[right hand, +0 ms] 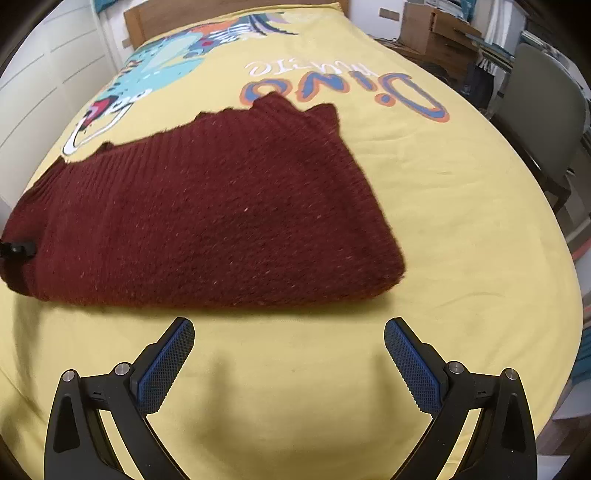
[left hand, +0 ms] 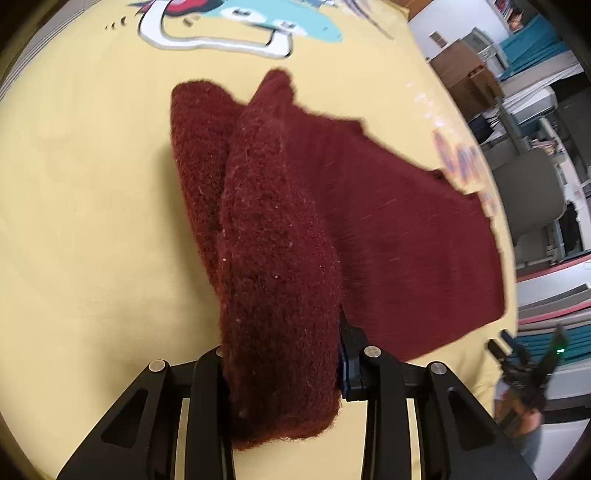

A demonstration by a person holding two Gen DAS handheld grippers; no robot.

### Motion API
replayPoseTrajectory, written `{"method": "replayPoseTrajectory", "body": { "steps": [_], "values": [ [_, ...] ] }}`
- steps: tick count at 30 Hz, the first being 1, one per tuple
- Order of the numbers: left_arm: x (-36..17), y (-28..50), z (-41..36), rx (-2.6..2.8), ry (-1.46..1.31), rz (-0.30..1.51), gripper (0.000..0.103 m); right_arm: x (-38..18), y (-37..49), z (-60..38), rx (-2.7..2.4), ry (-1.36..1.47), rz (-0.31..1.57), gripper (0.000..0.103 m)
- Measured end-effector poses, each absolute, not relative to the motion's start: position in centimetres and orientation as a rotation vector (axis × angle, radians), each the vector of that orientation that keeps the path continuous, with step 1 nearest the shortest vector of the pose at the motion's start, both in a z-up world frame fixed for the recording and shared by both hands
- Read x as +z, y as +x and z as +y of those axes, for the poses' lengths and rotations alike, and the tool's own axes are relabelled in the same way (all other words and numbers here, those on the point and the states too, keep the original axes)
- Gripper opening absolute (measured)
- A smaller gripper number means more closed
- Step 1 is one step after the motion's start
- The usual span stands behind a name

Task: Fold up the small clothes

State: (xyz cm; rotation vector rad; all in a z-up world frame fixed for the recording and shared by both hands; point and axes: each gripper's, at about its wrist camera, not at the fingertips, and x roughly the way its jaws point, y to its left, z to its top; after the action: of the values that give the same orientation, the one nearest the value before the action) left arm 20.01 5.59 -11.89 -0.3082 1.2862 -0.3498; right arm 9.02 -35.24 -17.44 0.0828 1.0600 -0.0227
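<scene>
A dark red knitted garment [right hand: 207, 214] lies partly folded on the yellow bed sheet [right hand: 461, 229]. In the left wrist view a thick fold of the same garment [left hand: 280, 258] rises up between the fingers of my left gripper [left hand: 282, 354], which is shut on it. The rest of the knit spreads flat to the right. The cloth hides the left pads except for a blue sliver on the right. My right gripper [right hand: 288, 332] hangs open just in front of the garment's near edge, its blue pads [right hand: 413, 369] wide apart with only sheet between them.
The sheet carries a dinosaur print [right hand: 166, 55] and coloured lettering [right hand: 343, 88] beyond the garment. A grey-green chair [right hand: 543, 110] and cardboard boxes [right hand: 428, 29] stand off the bed's right side. A wooden headboard [right hand: 221, 11] closes the far end.
</scene>
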Motion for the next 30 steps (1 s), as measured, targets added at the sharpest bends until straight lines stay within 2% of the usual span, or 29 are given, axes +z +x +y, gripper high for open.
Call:
{"method": "replayPoseTrajectory", "body": {
  "steps": [8, 14, 20, 30],
  "values": [
    [-6.1, 21.0, 0.7, -0.433, -0.328, 1.244, 0.026, -15.6, 8.8, -37.9, -0.042, 0.141, 1.012, 0.103],
    [-3.9, 21.2, -4.1, -0.476, -0.256, 1.229, 0.025, -13.7, 9.0, -41.0, -0.070, 0.180, 0.968, 0.103],
    [-4.4, 22.0, -12.5, -0.531, -0.172, 1.235, 0.025, -12.0, 8.7, -44.0, -0.099, 0.200, 0.942, 0.103],
    [-10.7, 20.8, -23.5, -0.456, 0.032, 1.303, 0.025, -12.6, 6.9, -47.3, -0.152, 0.225, 0.990, 0.103]
  ]
}}
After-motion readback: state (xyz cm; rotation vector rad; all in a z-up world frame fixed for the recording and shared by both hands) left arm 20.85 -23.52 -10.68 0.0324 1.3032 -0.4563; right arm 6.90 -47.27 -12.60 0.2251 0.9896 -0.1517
